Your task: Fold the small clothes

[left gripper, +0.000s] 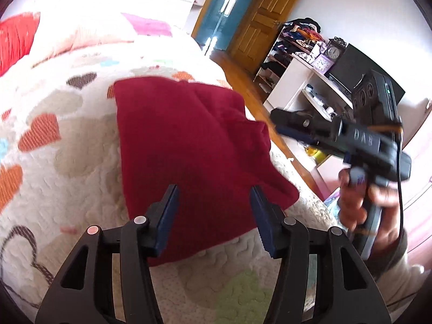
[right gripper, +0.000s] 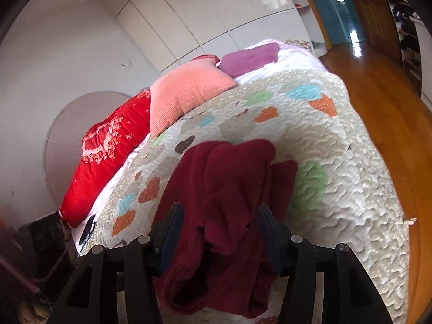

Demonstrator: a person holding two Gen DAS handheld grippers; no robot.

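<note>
A small dark red knitted garment lies folded on the bed's heart-patterned quilt. My left gripper is open and empty, hovering above the garment's near edge. In the left wrist view my right gripper is blurred at the right, held in a hand beside the garment's right edge. In the right wrist view the garment lies rumpled on the quilt, and my right gripper is open just above it with nothing between the fingers.
Red, peach and purple pillows lie at the head of the bed. Wooden floor runs along the bed's side. A white desk with clocks and a monitor, shelves and a wooden door stand beyond.
</note>
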